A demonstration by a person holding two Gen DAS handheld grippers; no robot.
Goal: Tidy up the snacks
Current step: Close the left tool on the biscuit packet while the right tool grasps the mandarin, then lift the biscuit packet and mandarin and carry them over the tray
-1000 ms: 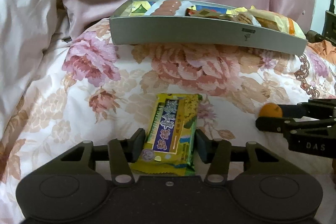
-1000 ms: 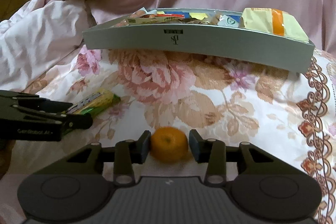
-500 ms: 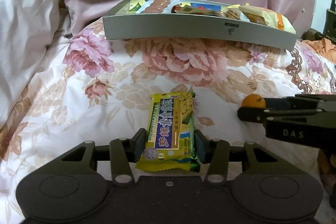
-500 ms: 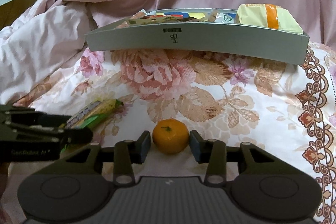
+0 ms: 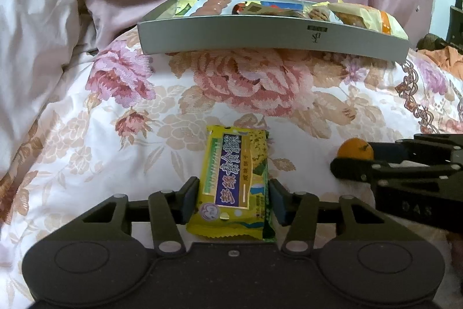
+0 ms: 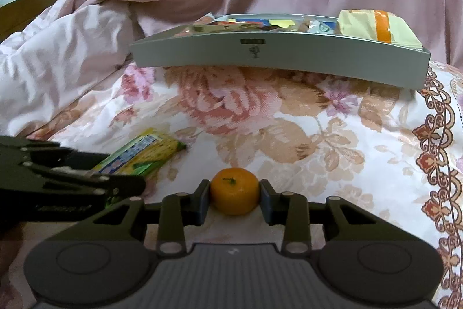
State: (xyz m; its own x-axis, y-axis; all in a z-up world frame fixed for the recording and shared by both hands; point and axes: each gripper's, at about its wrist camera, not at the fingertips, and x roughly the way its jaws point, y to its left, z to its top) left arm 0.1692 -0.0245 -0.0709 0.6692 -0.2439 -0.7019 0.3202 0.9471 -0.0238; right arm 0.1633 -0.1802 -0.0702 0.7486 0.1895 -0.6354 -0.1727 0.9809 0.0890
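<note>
Our left gripper (image 5: 231,200) pinches the yellow snack pack (image 5: 235,181). Our right gripper (image 6: 235,200) squeezes the little orange (image 6: 235,194), low in the frame.

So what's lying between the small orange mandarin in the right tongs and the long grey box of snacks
Nothing but bare floral bedspread. The right wrist view shows that stretch open from the small orange mandarin to the long grey box.

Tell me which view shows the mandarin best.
The right wrist view: the mandarin sits centred and whole between the right gripper fingers, stem visible. The left wrist view shows it small at the right edge, partly hidden behind that gripper.
</note>
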